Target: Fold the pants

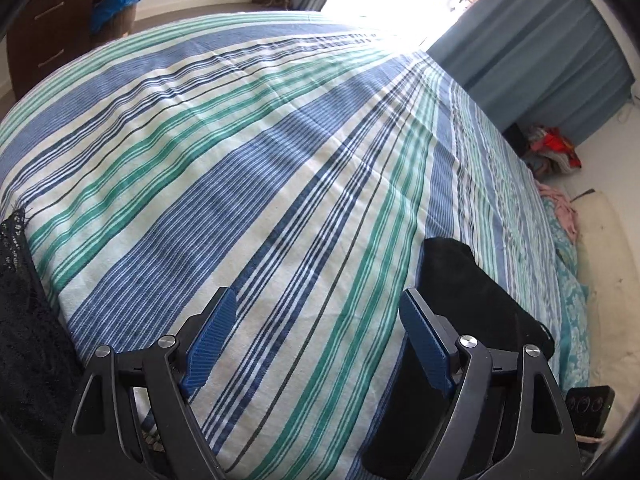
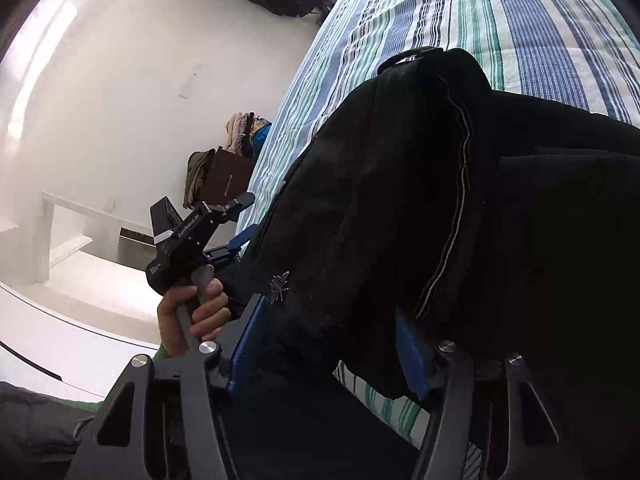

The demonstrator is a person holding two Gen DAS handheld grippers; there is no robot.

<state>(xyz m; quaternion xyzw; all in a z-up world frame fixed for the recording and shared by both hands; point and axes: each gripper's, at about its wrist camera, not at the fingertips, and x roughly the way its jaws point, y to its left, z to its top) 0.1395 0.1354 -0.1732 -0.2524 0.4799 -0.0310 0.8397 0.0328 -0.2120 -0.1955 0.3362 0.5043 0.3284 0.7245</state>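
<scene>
The black pants (image 2: 460, 200) lie bunched on the striped bedspread (image 2: 520, 20). My right gripper (image 2: 330, 308) is shut on a thick fold of them, and the cloth fills the gap between its blue pads (image 2: 408, 356). A white-stitched seam (image 2: 460, 184) runs down the bundle. In the left wrist view the pants (image 1: 472, 280) sit just right of the right finger. My left gripper (image 1: 316, 294) stands open over the bare bedspread (image 1: 240, 160) with nothing between its fingers. The right wrist view shows that left gripper (image 2: 244, 218) held by a hand (image 2: 200, 312) at the bed's edge.
A black lace cloth (image 1: 20, 300) lies at the bed's left edge. A brown dresser (image 1: 52, 28) stands beyond the bed, and blue curtains (image 1: 540, 48) hang at the right. Clothes (image 1: 552, 152) are piled on the floor, and a small dark device (image 1: 588, 404) lies beside the bed.
</scene>
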